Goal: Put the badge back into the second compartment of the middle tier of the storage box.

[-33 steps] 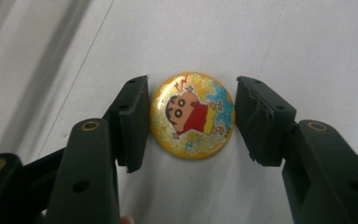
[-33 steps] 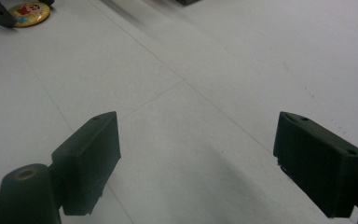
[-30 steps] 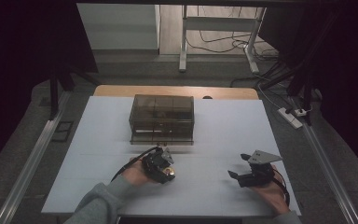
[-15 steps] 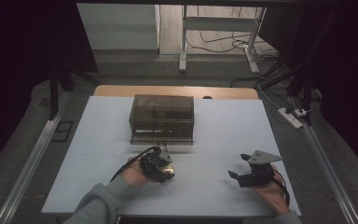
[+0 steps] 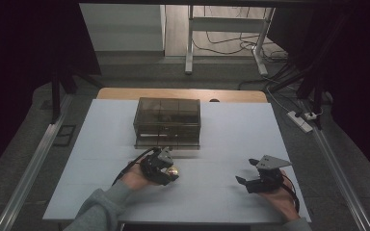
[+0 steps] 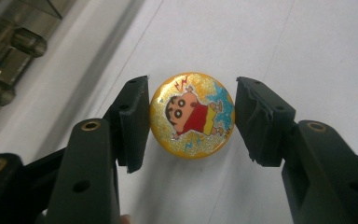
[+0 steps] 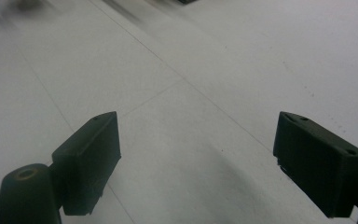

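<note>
A person seated at a white table works with a hand-held gripper in each hand, forearms entering from the near edge in the high view. At the left, the left hand, in a grey sleeve, holds the left gripper low over the tabletop, its cable looping back beside the wrist. In the left gripper view, its two black jaws stand parted around a round glittery gold badge printed with a cartoon boy in a red shirt; the badge lies flat on the table between the pads, the left pad just beside or perhaps touching its rim, the right pad clearly apart from it, so the badge is bracketed but not clamped. In the high view the badge shows as a small gold disc at the gripper's tip.

Behind it, toward the table's far side, sits a smoky translucent plastic organiser box with drawers, its front edge near the left gripper; a corner of it appears at upper left in the left gripper view.

At the right, well apart from the badge, the right hand holds the right gripper, topped by its grey three-cornered plate. In the right gripper view its jaws are spread wide over bare tabletop, holding nothing.
</note>
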Demonstrator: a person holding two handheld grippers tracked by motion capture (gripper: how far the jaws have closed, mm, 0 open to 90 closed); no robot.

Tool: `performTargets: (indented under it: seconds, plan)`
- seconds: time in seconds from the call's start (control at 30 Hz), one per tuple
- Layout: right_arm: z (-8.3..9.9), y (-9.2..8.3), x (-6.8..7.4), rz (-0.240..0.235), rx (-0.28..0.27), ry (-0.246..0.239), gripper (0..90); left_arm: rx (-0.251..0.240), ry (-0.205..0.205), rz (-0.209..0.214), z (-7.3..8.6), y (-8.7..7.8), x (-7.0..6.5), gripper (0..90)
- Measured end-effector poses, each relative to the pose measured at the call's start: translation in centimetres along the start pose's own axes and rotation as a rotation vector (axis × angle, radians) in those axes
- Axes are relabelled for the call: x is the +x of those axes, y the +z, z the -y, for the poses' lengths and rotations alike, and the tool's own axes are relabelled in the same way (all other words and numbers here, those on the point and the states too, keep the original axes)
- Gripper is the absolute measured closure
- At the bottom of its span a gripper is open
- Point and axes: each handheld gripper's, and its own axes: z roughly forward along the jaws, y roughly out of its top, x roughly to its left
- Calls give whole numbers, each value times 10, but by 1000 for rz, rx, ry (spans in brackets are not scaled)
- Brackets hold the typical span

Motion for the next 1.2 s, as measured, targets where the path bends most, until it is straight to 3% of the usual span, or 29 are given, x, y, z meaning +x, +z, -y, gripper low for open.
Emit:
performTargets:
  seconds: [0.27, 0.4, 0.8, 1.2]
  plan:
    - [0, 0, 0, 3, 0, 0, 141, -44, -13, -5, 1, -10, 3, 468]
    - [0, 0, 0, 4, -2, 1, 141, -90, -36, -3, 1, -18, 5, 468]
    - [0, 0, 0, 3, -2, 1, 141, -185, -56, -44, 1, -37, 4, 468]
    - [0, -1, 0, 11, -14, -3, 145, -229, -79, -44, 4, -46, 8, 467]
